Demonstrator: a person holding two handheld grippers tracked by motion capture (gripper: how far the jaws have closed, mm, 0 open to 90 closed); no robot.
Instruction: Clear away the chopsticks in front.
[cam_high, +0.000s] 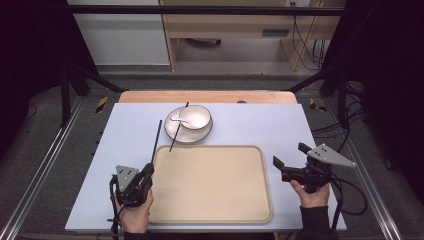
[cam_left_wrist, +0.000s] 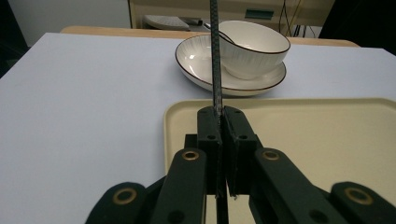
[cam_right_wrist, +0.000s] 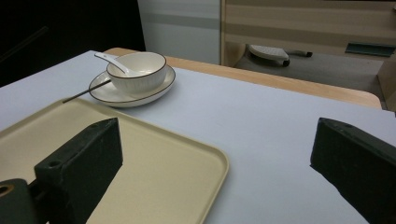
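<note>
My left gripper (cam_high: 149, 169) (cam_left_wrist: 219, 114) sits at the left edge of the beige tray (cam_high: 210, 185), shut on a thin black chopstick (cam_high: 156, 142) (cam_left_wrist: 215, 56) that points away toward the dishes. A second black chopstick (cam_high: 177, 130) (cam_right_wrist: 86, 92) leans on the white plate (cam_high: 172, 131) (cam_right_wrist: 112, 95), its near end by the tray's far edge. A white bowl (cam_high: 192, 117) (cam_left_wrist: 254, 44) (cam_right_wrist: 137, 67) stands on that plate with a white spoon (cam_high: 179, 120) (cam_right_wrist: 108, 59) in it. My right gripper (cam_high: 291, 156) (cam_right_wrist: 217, 130) hovers open, right of the tray, holding nothing.
The tray (cam_left_wrist: 327, 140) (cam_right_wrist: 154, 158) lies on a pale blue-white tabletop (cam_high: 125, 150). A wooden strip (cam_high: 207, 96) runs along the table's far edge. Dark frame rails (cam_high: 45, 165) flank both sides, and cables (cam_high: 350, 200) trail at the right.
</note>
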